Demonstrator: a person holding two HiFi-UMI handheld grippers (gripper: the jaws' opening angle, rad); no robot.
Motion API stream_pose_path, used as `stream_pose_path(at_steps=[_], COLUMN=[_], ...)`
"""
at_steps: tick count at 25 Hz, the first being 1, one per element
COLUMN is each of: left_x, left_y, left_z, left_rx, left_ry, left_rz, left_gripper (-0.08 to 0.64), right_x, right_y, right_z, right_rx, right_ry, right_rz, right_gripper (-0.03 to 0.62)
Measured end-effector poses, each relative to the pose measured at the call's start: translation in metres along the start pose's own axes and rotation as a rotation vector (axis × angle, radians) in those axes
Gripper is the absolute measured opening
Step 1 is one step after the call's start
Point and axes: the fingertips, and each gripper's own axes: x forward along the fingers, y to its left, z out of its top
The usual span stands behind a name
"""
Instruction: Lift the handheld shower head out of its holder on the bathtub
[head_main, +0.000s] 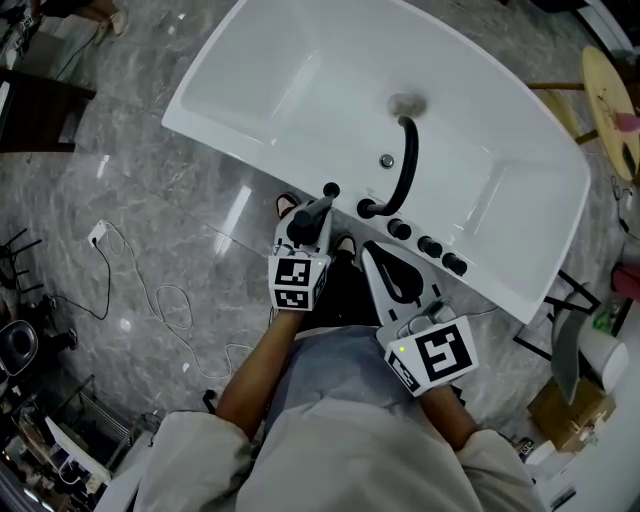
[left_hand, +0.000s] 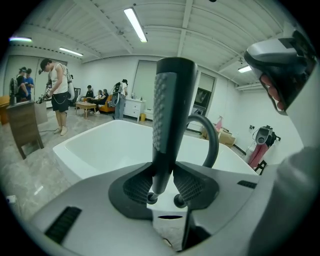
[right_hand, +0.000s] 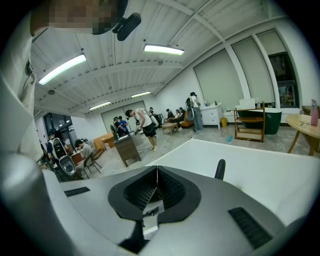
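The black handheld shower head (left_hand: 167, 100) stands upright between the jaws of my left gripper (left_hand: 163, 186), which is shut on its lower stem. From the head view, the left gripper (head_main: 318, 208) reaches the near rim of the white bathtub (head_main: 245, 145), and the shower head's top (head_main: 330, 189) shows just past its tips. The holder itself is hidden by the gripper. A black curved faucet spout (head_main: 405, 165) arches over the tub to the right of it. My right gripper (head_main: 368, 252) hangs near the rim, shut and holding nothing (right_hand: 157, 172).
Three black knobs (head_main: 427, 245) sit on the rim right of the spout. A white cable (head_main: 150, 290) lies on the marble floor at left. A round wooden table (head_main: 612, 100) and a cardboard box (head_main: 565, 410) stand at right. People (left_hand: 59, 95) are in the room beyond.
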Motion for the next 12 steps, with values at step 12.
stream_pose_path(at_steps=[12], left_x=[-0.021], left_y=[0.000], left_z=[0.031], left_rx=[-0.001], left_ry=[-0.054], left_rz=[0.005], left_gripper=[0.132], right_x=[-0.010], right_y=[0.003], right_z=[0.015], right_rx=[-0.012], right_ry=[-0.037], right_rz=[0.018], right_gripper=[0.018])
